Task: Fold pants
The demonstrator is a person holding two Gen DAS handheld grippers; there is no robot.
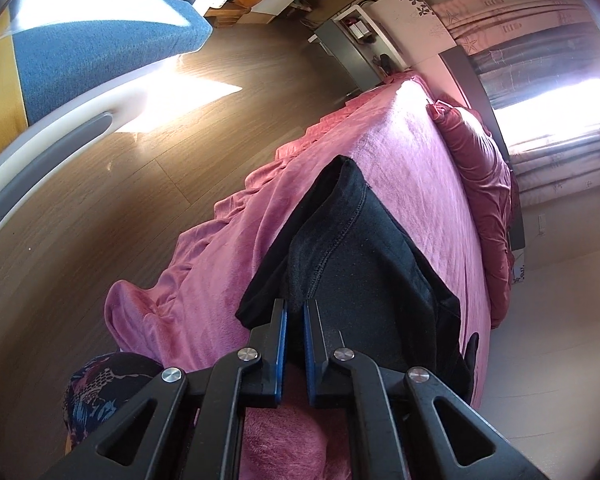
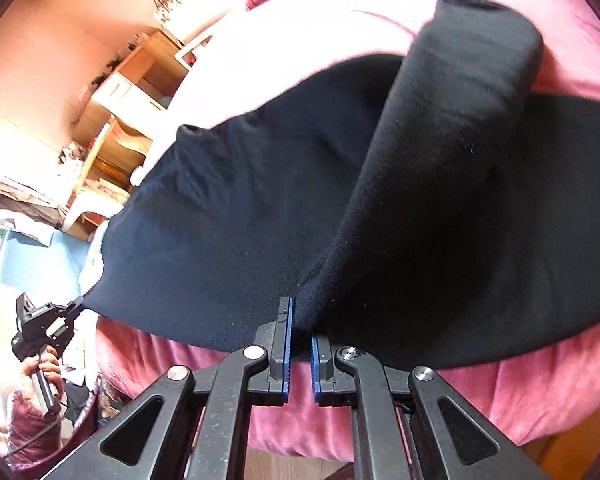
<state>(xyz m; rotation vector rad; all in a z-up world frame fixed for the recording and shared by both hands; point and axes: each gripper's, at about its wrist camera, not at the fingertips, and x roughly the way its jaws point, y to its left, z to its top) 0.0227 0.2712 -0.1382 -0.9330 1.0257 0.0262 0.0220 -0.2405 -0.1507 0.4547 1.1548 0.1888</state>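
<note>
Black pants spread across the pink bed, near its front edge; left gripper and right gripper each pinch a fold of cloth. Step in hand, judged: lifting one leg over; next, carry both grips across together, edges aligned.

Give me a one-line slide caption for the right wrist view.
Right tongs shut on the near edge of black pants on a pink bedspread, left tongs gripping their far corner.
</note>
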